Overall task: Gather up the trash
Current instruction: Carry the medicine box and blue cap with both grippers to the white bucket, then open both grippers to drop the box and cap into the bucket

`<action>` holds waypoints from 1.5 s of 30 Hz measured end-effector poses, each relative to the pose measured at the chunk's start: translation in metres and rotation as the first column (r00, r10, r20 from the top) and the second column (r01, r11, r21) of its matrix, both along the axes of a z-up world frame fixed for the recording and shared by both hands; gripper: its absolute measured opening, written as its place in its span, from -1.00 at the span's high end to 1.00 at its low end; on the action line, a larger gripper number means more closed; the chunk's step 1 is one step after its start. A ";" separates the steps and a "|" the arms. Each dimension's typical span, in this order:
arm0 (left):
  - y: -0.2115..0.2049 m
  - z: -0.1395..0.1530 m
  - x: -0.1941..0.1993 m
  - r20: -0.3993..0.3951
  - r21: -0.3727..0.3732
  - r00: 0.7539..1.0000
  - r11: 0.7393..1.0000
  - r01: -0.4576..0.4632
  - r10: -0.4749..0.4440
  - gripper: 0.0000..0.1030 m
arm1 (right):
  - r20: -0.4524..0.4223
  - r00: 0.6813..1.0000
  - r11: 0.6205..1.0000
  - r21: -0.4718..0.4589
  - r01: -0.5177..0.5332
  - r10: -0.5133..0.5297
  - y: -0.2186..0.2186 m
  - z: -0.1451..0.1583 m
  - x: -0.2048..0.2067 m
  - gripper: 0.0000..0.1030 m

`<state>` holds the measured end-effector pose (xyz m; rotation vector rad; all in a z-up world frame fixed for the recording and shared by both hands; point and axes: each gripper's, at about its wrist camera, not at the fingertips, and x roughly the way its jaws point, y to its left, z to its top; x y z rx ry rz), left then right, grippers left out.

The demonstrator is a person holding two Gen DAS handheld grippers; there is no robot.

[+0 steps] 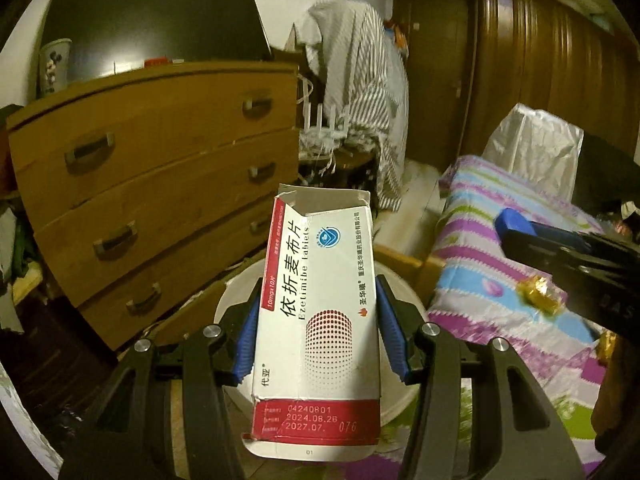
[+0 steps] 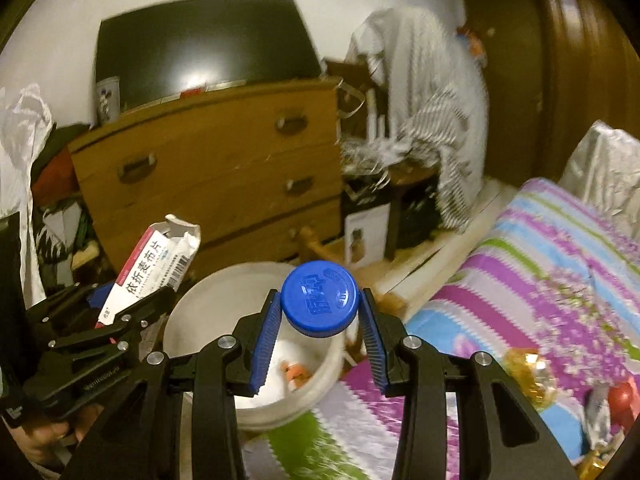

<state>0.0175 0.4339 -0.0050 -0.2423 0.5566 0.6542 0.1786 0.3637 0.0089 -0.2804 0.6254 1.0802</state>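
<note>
Left cam: my left gripper (image 1: 316, 332) is pinching a torn pill box (image 1: 316, 320), blue pads tight on both sides, box standing up between them. Right under it is the white bucket (image 1: 400, 400), which I'd guess is the trash bin, so this one looks about ready to drop. My right gripper (image 1: 560, 256) pokes in from the right edge over the striped bedspread (image 1: 500, 216), and a gold candy wrapper (image 1: 538, 294) sits on the bed.

Right cam: the right gripper (image 2: 318, 330) is squeezing a bottle with a blue cap (image 2: 319, 298), held over the bucket (image 2: 184, 312). There's already something small and orange down inside it, blurry, can't tell what. Gold wrappers (image 2: 528, 376) and some other scraps are lying on the bed, so I'd say we're partway: two bits in hand, a few more left to grab.
</note>
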 end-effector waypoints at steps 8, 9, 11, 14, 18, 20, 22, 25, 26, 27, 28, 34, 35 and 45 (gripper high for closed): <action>0.039 -0.035 0.011 -0.114 -0.106 0.993 0.994 0.015 -0.027 0.03 | -0.146 0.986 0.985 -0.142 -0.097 0.076 0.064 -0.054 0.021 0.20; 0.042 -0.038 0.011 -0.122 -0.117 0.992 0.993 0.015 -0.029 0.03 | -0.158 0.984 0.983 -0.155 -0.103 0.078 0.068 -0.061 0.023 0.20; 0.053 -0.048 0.014 -0.148 -0.155 0.988 0.988 0.015 -0.039 0.03 | -0.184 0.979 0.974 -0.187 -0.126 0.091 0.080 -0.072 0.028 0.20; 0.063 -0.059 0.017 -0.175 -0.183 0.984 0.983 0.007 -0.039 0.02 | -0.210 0.973 0.967 -0.211 -0.143 0.098 0.092 -0.084 0.032 0.20; 0.071 -0.065 0.019 -0.184 -0.200 0.982 0.980 -0.002 -0.036 0.02 | -0.218 0.971 0.963 -0.224 -0.152 0.102 0.092 -0.090 0.038 0.20; 0.073 -0.066 0.020 -0.183 -0.203 0.982 0.979 -0.002 -0.036 0.02 | -0.219 0.970 0.961 -0.226 -0.156 0.105 0.095 -0.092 0.038 0.20; 0.075 -0.067 0.020 -0.184 -0.202 0.982 0.979 -0.003 -0.035 0.02 | -0.220 0.970 0.961 -0.227 -0.156 0.106 0.095 -0.094 0.039 0.20; 0.076 -0.067 0.021 -0.185 -0.200 0.982 0.980 -0.003 -0.034 0.02 | -0.220 0.970 0.962 -0.227 -0.155 0.104 0.094 -0.095 0.039 0.20; 0.077 -0.067 0.021 -0.183 -0.201 0.983 0.980 -0.004 -0.033 0.02 | -0.220 0.970 0.961 -0.226 -0.156 0.105 0.093 -0.095 0.041 0.20; 0.078 -0.066 0.022 -0.181 -0.201 0.983 0.979 -0.005 -0.032 0.02 | -0.219 0.970 0.962 -0.227 -0.156 0.105 0.093 -0.096 0.041 0.20; 0.079 -0.066 0.022 -0.179 -0.202 0.983 0.979 -0.007 -0.030 0.02 | -0.220 0.970 0.962 -0.226 -0.156 0.105 0.093 -0.096 0.041 0.20; 0.079 -0.067 0.027 -0.188 -0.189 0.982 0.982 -0.011 -0.026 -0.13 | -0.225 0.969 0.965 -0.215 -0.150 0.101 0.091 -0.094 0.043 -0.15; 0.079 -0.067 0.026 -0.189 -0.185 0.982 0.983 -0.014 -0.022 -0.27 | -0.224 0.970 0.967 -0.210 -0.145 0.096 0.091 -0.093 0.043 -0.20; 0.077 -0.066 0.024 -0.190 -0.168 0.982 0.985 -0.026 -0.007 -0.32 | -0.237 0.969 0.981 -0.162 -0.106 0.066 0.073 -0.087 0.053 -0.20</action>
